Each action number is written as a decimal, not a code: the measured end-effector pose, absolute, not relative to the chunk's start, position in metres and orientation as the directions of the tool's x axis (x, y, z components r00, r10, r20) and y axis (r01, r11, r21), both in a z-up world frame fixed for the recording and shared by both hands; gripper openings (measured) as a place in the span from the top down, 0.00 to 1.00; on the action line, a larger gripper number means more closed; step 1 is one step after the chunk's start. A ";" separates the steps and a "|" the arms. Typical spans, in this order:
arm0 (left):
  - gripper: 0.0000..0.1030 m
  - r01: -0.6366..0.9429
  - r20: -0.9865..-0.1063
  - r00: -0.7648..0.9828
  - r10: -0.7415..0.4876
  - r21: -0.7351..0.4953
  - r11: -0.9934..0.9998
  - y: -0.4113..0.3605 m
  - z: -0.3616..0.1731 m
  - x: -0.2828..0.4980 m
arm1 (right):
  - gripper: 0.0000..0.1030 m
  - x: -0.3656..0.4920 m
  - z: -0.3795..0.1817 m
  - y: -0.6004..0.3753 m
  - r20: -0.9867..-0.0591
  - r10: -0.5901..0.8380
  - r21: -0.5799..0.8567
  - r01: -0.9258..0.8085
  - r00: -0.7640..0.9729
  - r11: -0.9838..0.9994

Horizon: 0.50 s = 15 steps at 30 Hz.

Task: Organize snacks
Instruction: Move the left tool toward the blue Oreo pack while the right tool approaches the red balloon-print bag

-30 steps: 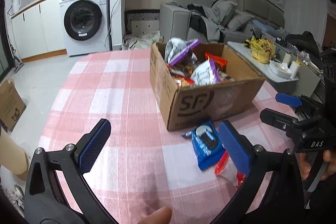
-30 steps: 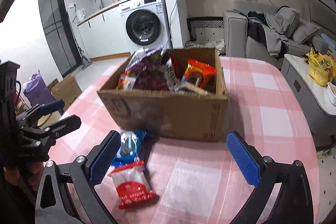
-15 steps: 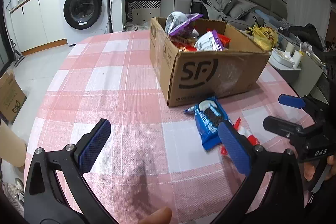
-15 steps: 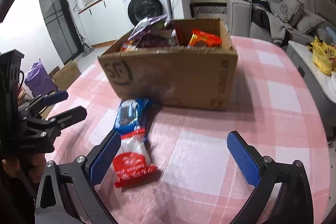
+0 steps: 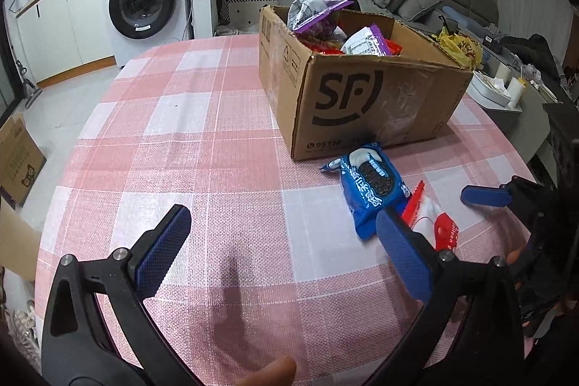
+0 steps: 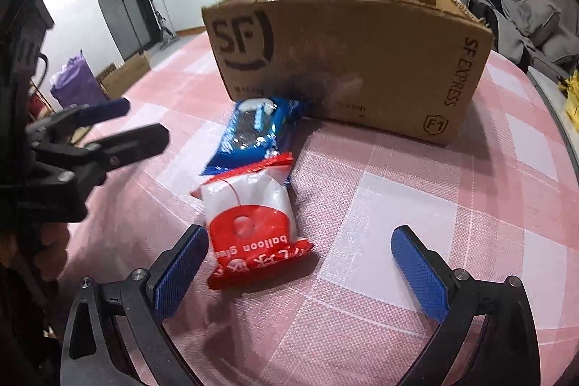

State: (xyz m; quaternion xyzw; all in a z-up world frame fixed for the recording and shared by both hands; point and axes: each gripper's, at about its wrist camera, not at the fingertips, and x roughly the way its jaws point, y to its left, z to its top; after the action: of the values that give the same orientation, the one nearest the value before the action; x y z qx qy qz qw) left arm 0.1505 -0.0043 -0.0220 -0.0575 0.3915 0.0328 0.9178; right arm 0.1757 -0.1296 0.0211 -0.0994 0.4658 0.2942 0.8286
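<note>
Now, step in hand: the approach to a pickup, as I judge it; two packets lie loose on the counter [image 5: 217, 140] outside the cardboard box [image 5: 376, 104], and neither is gripped
Right claw [image 6: 300, 272]: released, fingers spread wide at the bottom of the right wrist view, low over the pink checked cloth, holding nothing
Left claw [image 5: 282, 252]: released too, fingers wide apart at the bottom of the left wrist view, over bare cloth and holding nothing
Red and white packet [image 6: 253, 223]: lower centre of the right wrist view, lying flat, its near end between the right claw's fingers and close to the left-hand blue pad; in the left wrist view it sits at lower right, partly behind a finger
Blue biscuit packet [image 6: 253, 132]: just beyond the red one, overlapped by its far end, with its own far end at the foot of the box; right of centre in the left wrist view
Cardboard box: upper centre of both views, open-topped and already crowded with snack bags [image 5: 365, 40]
Next move, my guess: slide the right claw to the left so the red packet is centred between the pads, drop to the cloth, close across its width, then lift it over the box wall
Caution: the wrapper looks slick and puffy, so a shallow pinch may slip; dragging it could also shift the blue packet it overlaps
</note>
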 end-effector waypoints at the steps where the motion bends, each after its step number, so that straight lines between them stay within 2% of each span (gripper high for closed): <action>1: 0.01 -0.106 -0.722 0.692 0.017 -0.079 0.991 -0.004 -0.023 0.151 | 0.00 0.176 0.019 -0.129 -0.832 0.389 0.104 -0.578 0.396 0.810; 15: 0.01 -0.084 -0.741 0.672 -0.009 -0.088 0.993 -0.014 -0.033 0.165 | 0.00 0.200 0.012 -0.155 -0.839 0.282 0.057 -0.441 0.465 0.896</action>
State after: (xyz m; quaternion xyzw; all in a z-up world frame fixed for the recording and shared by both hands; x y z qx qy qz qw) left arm 0.1646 -0.0143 -0.0326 -0.0574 0.4046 0.0203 0.9125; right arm 0.2004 -0.1555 0.0122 -0.0839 0.4715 0.2122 0.8518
